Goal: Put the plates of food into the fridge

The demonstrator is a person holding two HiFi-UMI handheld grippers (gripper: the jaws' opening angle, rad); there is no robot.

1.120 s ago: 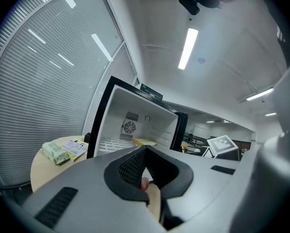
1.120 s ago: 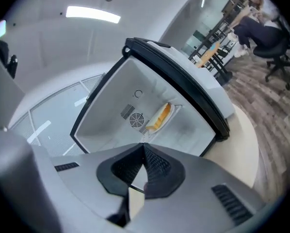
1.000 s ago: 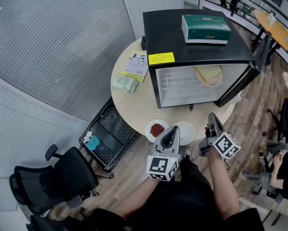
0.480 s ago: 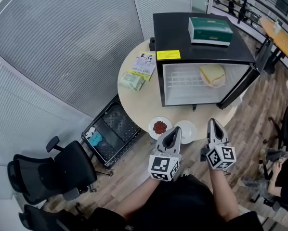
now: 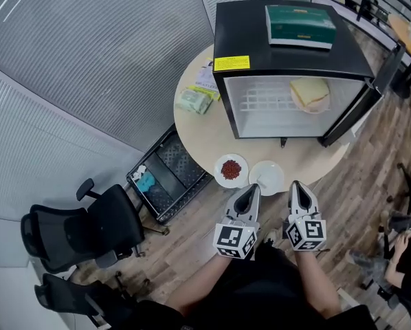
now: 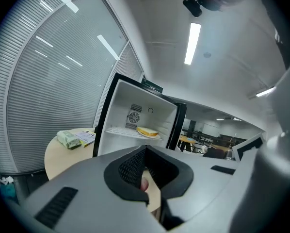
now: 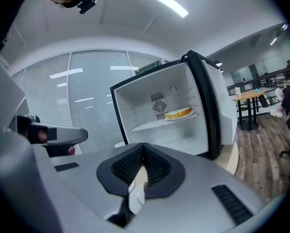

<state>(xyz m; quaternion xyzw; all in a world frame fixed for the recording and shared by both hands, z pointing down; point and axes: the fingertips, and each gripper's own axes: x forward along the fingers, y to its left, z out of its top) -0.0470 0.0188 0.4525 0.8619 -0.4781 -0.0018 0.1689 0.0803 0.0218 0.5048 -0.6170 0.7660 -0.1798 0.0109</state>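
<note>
While both claws stay pressed together with nothing between them, the left gripper (image 5: 249,192) and right gripper (image 5: 295,188) hang side by side at the near edge of the round table (image 5: 198,133). Two plates sit there, touching: red-food plate (image 5: 220,175) and white plate (image 5: 273,183). A third plate (image 5: 310,95), with bread, lies on the shelf of the open fridge (image 5: 247,36), which carries one green box (image 5: 300,25).

The fridge (image 5: 288,43) is black outside and white within, with a yellow label (image 5: 231,63) and a dark green box (image 5: 300,25) on top. The table (image 5: 198,133) is beige. The left plate (image 5: 231,170) is white under red food (the right plate (image 5: 267,177) plain white). The left gripper (image 5: 252,188) and right gripper (image 5: 296,184) are grey with black-and-white square markers.
</note>
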